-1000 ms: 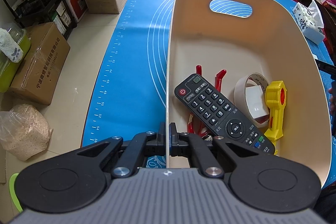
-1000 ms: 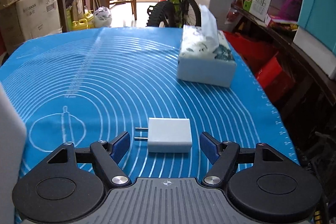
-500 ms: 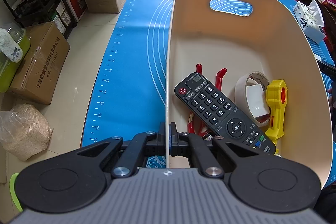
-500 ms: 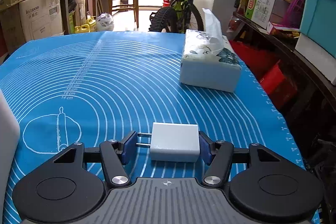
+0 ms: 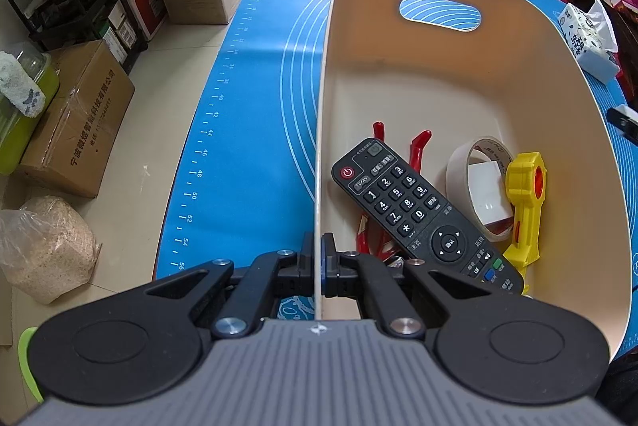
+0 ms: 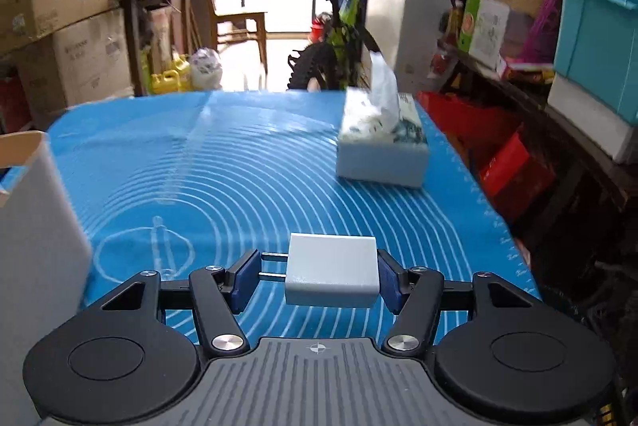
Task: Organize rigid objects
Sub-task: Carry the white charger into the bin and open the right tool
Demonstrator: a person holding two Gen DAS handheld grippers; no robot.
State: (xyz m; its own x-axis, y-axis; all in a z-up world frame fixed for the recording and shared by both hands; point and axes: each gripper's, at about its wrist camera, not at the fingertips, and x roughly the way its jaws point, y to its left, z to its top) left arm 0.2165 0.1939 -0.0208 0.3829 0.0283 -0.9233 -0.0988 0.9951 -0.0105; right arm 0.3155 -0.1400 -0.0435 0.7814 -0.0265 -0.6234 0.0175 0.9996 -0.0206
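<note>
White charger (image 6: 331, 269), prongs pointing to 9 o'clock, clamped between the blue pads (image 6: 243, 276) of the right gripper (image 6: 316, 278), above the blue mat (image 6: 239, 166). Tissue box (image 6: 381, 156) at 1 o'clock; cream bin (image 6: 36, 226) at 9 o'clock. Left gripper (image 5: 318, 264) pinched onto the bin's near wall (image 5: 319, 146); inside, at 2 o'clock: black remote (image 5: 422, 210), tape roll (image 5: 480, 182), yellow tool (image 5: 526, 202), red handles (image 5: 416, 144).
</note>
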